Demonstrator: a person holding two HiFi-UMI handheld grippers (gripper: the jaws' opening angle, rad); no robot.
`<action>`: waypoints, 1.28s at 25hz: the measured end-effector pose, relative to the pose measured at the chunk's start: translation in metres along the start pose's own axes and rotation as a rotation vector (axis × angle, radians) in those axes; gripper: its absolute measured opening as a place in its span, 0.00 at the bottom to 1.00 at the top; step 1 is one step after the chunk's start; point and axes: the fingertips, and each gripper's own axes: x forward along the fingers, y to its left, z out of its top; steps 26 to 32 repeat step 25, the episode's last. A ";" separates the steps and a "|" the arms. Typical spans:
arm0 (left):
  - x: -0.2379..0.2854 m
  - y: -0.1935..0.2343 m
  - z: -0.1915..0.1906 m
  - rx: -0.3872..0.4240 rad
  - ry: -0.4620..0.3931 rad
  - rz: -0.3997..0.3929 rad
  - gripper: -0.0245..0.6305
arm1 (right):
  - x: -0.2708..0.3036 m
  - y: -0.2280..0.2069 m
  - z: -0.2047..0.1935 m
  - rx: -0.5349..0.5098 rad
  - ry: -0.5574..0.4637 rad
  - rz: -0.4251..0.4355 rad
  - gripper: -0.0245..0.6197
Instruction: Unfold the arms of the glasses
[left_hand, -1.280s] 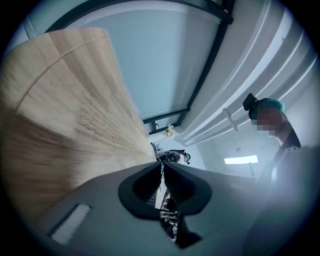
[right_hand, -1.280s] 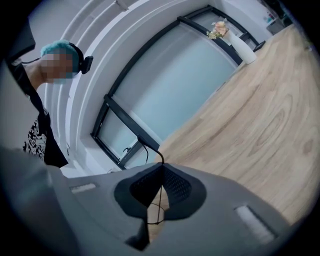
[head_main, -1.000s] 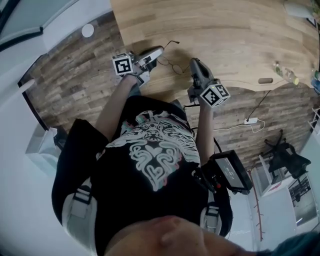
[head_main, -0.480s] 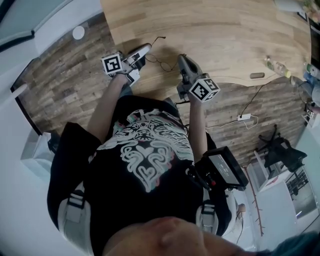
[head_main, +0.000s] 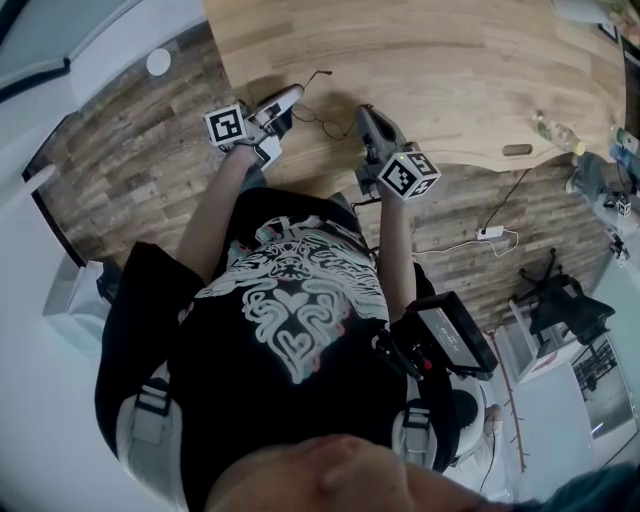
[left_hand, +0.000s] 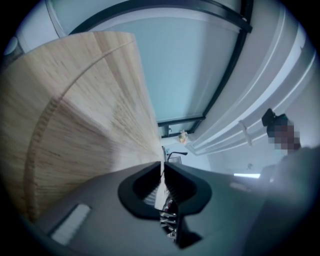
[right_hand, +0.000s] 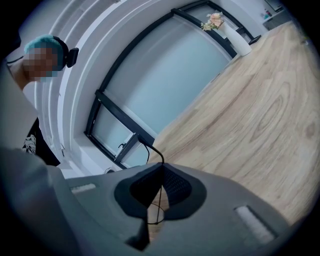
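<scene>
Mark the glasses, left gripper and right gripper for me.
glasses (right_hand: 151, 147), right gripper view, on the dark temple tip beyond the jaws.
left gripper (left_hand: 163, 166), left gripper view, where its closed fingertips meet.
right gripper (right_hand: 162, 167), right gripper view, where its closed fingertips pinch the wire arm.

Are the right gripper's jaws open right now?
No, the right gripper has its jaws closed on the thin wire of the glasses, with an arm tip sticking out past them.
</scene>
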 end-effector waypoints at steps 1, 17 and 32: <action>0.000 0.000 -0.001 -0.005 -0.002 0.001 0.05 | 0.000 0.000 0.000 0.000 0.002 0.001 0.04; -0.001 0.001 0.001 -0.009 -0.007 0.023 0.05 | 0.000 0.002 0.002 0.018 0.000 0.013 0.04; 0.007 0.007 0.002 -0.019 -0.007 0.026 0.05 | 0.000 -0.006 0.003 0.034 -0.001 0.026 0.04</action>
